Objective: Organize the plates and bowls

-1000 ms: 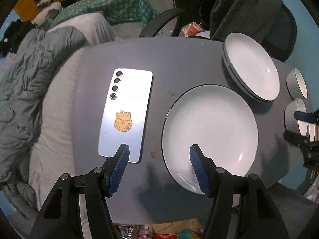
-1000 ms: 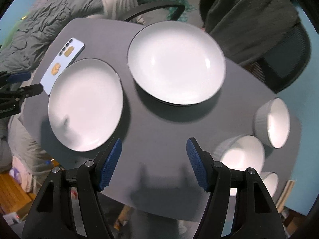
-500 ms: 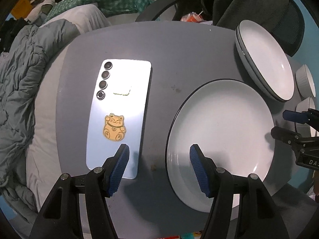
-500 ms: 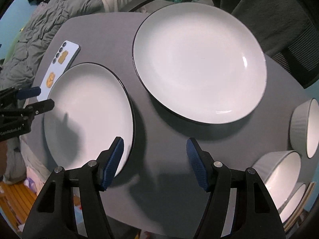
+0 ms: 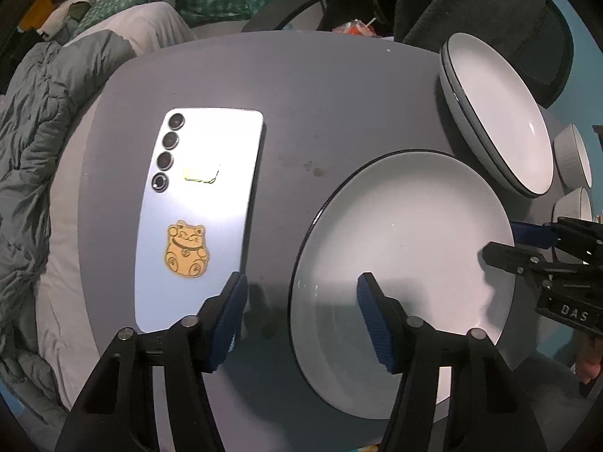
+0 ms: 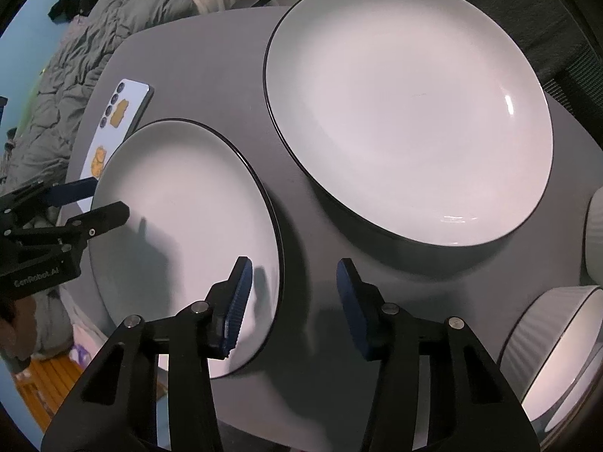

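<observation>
Bedding [image 5: 34, 173] fills the far left, beside the grey tabletop [image 5: 301, 86]. On the tabletop we see a phone [image 5: 199, 203] lying face down, a gold cat sticker on its back. Our left gripper [image 5: 301, 312] hangs spread wide with nothing between its fingers, one finger over the phone's near corner, the other over the near plate [image 5: 407, 248]. That plate, white with a dark rim, sits near the tabletop's front edge. Our right gripper [image 6: 290, 301] is likewise released and empty, straddling the plate's right rim: one finger above the plate, the other above bare tabletop. Behind and to the right lies a bigger plate [image 6: 407, 105], just apart from the first. Two ribbed bowls [image 6: 557, 346] stand at the far right edge.
</observation>
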Motion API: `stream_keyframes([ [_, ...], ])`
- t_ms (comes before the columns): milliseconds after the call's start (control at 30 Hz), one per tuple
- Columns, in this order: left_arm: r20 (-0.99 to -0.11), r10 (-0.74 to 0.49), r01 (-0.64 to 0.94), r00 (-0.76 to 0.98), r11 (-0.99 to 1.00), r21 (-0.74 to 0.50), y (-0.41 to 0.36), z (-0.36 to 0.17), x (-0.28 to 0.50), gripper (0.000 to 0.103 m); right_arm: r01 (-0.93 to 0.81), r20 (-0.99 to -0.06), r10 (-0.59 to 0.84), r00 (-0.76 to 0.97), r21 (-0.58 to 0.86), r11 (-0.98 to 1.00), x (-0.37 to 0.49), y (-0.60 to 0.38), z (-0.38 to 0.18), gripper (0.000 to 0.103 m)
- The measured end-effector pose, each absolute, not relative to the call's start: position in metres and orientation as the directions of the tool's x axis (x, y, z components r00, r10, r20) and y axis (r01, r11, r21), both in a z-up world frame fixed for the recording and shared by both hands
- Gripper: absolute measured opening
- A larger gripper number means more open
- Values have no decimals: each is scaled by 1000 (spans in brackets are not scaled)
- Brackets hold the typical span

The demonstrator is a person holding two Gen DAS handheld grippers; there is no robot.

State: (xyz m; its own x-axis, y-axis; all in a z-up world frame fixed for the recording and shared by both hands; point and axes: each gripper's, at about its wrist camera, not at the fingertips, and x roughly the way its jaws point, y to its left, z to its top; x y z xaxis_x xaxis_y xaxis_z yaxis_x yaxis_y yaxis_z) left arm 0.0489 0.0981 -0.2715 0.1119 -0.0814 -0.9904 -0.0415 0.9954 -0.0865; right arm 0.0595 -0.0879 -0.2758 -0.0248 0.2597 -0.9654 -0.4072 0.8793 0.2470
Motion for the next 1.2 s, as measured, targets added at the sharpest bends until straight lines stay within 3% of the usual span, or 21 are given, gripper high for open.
stream_keyframes([
  [233,-990,-119,-45,79,991,-123,96,-279,49,35,-391,-957,287,-43,281,877,60,-84,-281,35],
  [267,-989,-126,-48,80,990,-130,95,-278,49,32,-391,-954,297,-46,290,874,60,-85,-281,29],
  [300,-989,-123,-49,81,991,-127,94,-277,49,32,-387,-948,312,-56,309,869,60,-84,-282,22],
  [400,-990,-104,-53,93,993,-110,88,-275,45,32,-396,-946,319,-63,317,862,58,-83,-281,15],
  [767,-995,-75,-39,67,996,-78,51,-274,26,32,-409,-957,285,-58,283,868,54,-86,-281,16],
  [1200,-990,-129,-48,59,990,-132,-9,-271,1,32,-344,-963,266,-41,263,901,43,-134,-282,16],
])
